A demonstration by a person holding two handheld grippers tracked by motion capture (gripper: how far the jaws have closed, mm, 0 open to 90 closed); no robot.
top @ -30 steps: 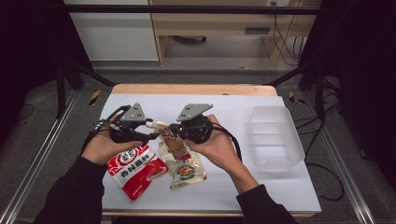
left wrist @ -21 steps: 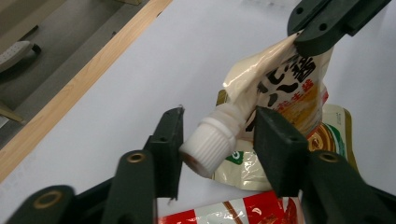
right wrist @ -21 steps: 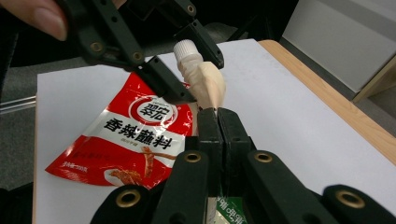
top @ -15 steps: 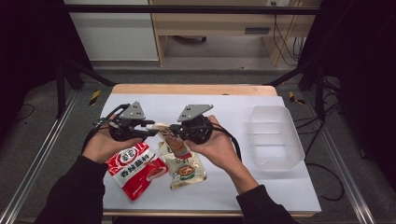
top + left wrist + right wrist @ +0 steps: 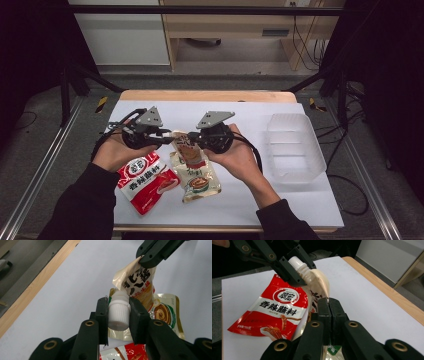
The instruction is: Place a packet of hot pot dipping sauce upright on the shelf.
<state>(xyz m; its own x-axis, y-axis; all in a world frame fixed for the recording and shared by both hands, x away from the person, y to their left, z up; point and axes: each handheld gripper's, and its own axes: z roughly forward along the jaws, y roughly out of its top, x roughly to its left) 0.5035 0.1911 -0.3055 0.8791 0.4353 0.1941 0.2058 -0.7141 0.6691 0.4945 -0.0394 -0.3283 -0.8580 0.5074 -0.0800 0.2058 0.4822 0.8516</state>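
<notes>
The step in hand is judged to be the unscrewing of a spouted pouch's cap. The pouch [image 5: 192,165] is lifted at its top end between the two grippers, while its lower end lies on the white table [image 5: 240,112] below them.

The right gripper [image 5: 328,301] is clenched on the pouch's upper edge, the jaws pressed flat together with the film pinched between them; in the left gripper view the same black jaws are seen at the top, biting the pouch's corner. The left gripper [image 5: 119,312] has just been closing, and its jaws now stand against both sides of the white ribbed cap [image 5: 119,313], which is grasped squarely between them, the spout pointing back toward that gripper's body. In the right gripper view the cap [image 5: 295,262] is seen held just ahead and to the left of the right jaws.

A red packet [image 5: 146,181] lies flat under the left gripper, beside the pouch and partly beneath it. A clear tray [image 5: 295,150] stands well apart, off to the right of the right gripper.

The next move probably calls for a twist of the left gripper about the cap's axis, with the right grip kept firm so that the soft pouch is not wound round with it. The pinch on the cap must be tight enough that the ribs do not slip.
</notes>
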